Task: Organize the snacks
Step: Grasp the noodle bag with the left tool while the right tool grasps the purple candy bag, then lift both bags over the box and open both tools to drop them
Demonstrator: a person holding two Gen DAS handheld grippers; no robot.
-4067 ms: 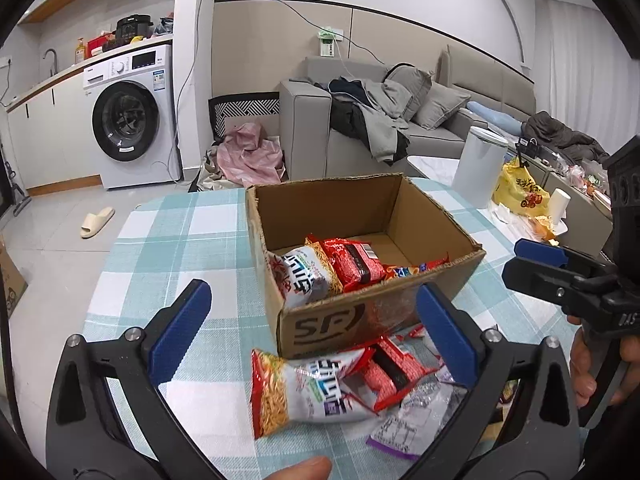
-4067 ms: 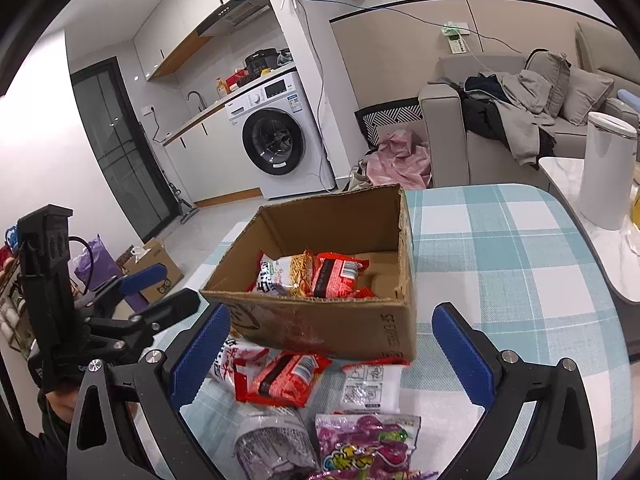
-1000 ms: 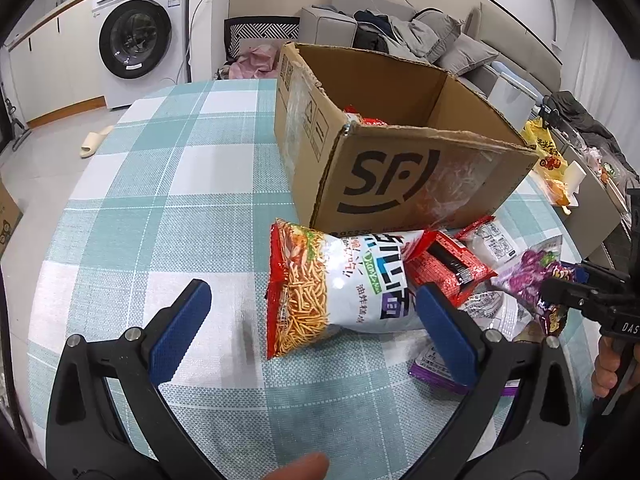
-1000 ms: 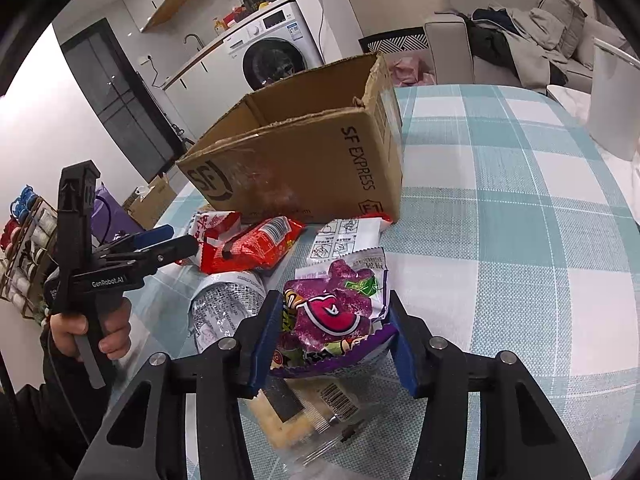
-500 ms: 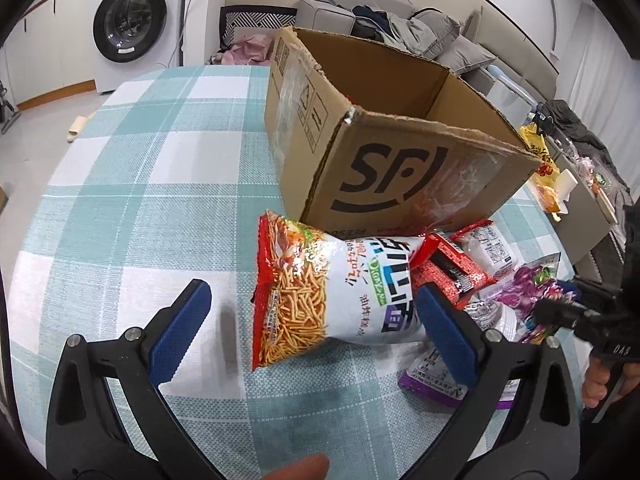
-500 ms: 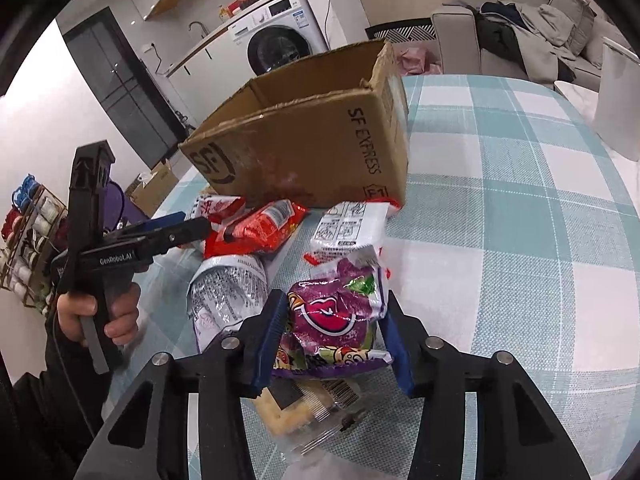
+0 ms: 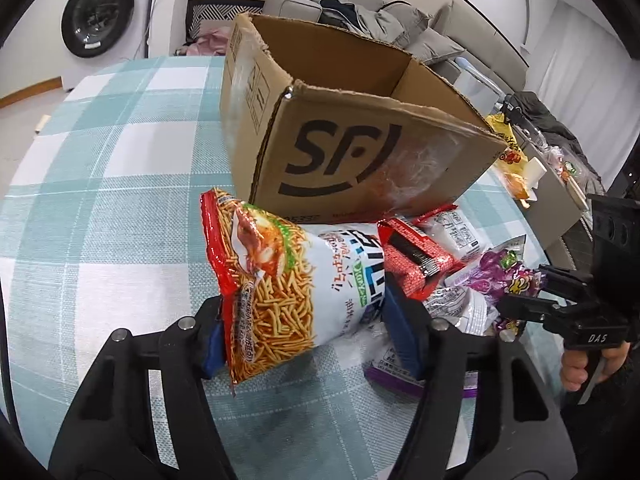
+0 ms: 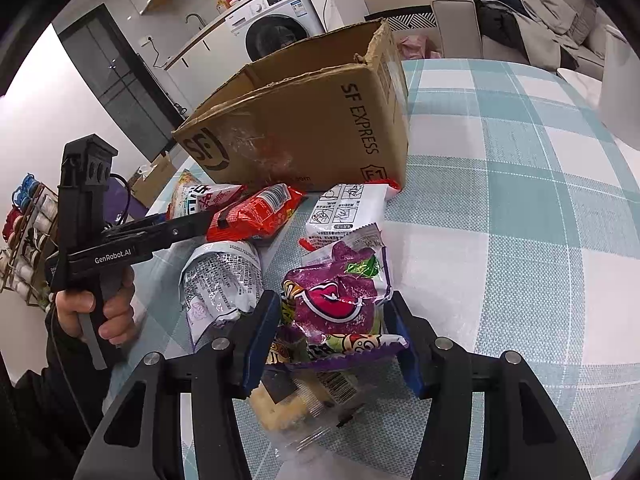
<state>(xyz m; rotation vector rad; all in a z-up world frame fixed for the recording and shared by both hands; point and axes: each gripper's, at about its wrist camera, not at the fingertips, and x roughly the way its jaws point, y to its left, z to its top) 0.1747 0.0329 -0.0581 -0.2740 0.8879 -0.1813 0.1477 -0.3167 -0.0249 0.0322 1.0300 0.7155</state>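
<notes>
Pick-up step; left gripper (image 7: 304, 324) jaws closing on the red-and-white noodle-snack bag (image 7: 296, 280), pads touching it, at the foot of the brown cardboard box (image 7: 360, 152); right gripper (image 8: 334, 336) pinches the purple crinkly snack packet (image 8: 340, 300), jaws opening slightly; next: lift both up & over the box rim, w/o slipping.

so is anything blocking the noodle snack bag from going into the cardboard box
Nothing visible lies between them. The noodle snack bag sits between the closing left gripper pads, right in front of the cardboard box; only its near wall must be cleared, and its top is open.
</notes>
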